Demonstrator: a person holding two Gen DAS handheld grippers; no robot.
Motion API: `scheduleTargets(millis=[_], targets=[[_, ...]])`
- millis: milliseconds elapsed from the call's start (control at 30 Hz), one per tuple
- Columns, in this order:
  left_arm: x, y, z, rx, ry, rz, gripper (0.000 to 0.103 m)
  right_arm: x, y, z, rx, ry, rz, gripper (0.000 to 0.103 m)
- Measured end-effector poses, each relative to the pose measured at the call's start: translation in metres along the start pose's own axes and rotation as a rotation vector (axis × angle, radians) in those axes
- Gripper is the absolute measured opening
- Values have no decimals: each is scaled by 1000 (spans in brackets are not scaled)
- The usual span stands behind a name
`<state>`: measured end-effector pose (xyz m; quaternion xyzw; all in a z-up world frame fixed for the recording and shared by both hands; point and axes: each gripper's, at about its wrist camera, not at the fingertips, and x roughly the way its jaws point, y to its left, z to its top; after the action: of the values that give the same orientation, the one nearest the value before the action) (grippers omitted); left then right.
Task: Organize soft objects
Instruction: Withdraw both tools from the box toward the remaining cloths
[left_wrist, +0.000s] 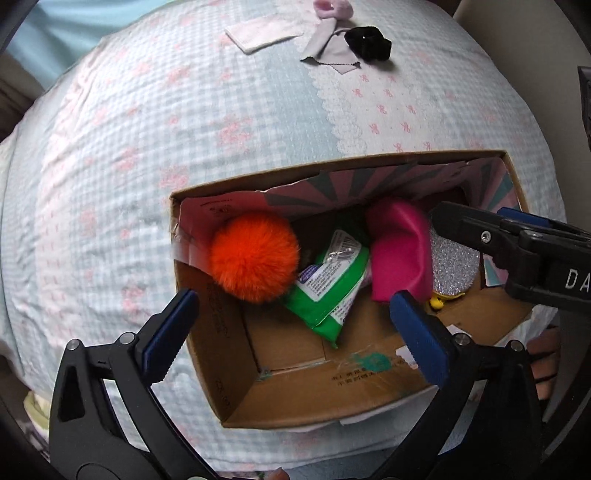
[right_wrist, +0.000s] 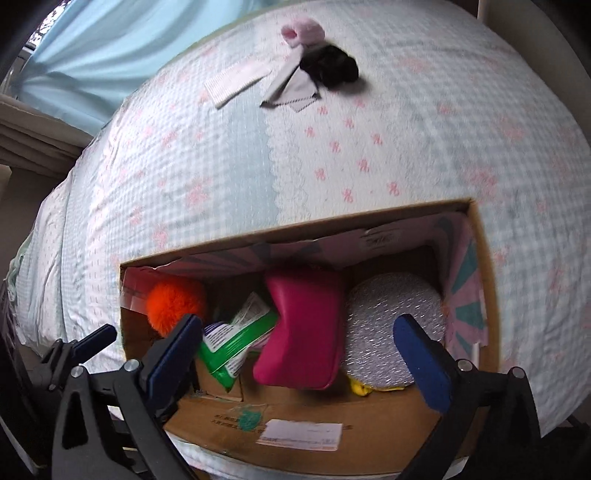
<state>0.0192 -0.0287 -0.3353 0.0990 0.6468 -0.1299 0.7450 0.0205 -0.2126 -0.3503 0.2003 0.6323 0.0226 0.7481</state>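
Both grippers, left (left_wrist: 291, 325) and right (right_wrist: 299, 343), are hovering wide open and empty over the cardboard box (left_wrist: 236, 354) on the bed (left_wrist: 147, 147), so reaching next for the black scrunchie (left_wrist: 367, 43) lying far across it seems wise.

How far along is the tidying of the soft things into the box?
Partly done. The box already holds an orange pompom, a green packet, a pink pouch and a silver pad. Both tools are open and empty. A black scrunchie, grey cloth, white cloth and pink fluffy thing are left on the bed.
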Motion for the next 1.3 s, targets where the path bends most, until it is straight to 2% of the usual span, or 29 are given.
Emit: scheduleTargets(millis=[333, 600, 1033, 1300], targets=[[-19, 0, -12, -2, -23, 21, 103, -24, -1, -11, -29, -62, -9, 103], [-58, 0, -14, 2, -104, 41, 103, -63, 12, -20, -87, -121, -21, 103], [-147, 6, -14, -35, -286, 41, 103, -166, 39, -27, -204, -348, -101, 103], [-220, 8, -10, -49, -456, 80, 103, -239, 58, -29, -256, -523, -142, 103]])
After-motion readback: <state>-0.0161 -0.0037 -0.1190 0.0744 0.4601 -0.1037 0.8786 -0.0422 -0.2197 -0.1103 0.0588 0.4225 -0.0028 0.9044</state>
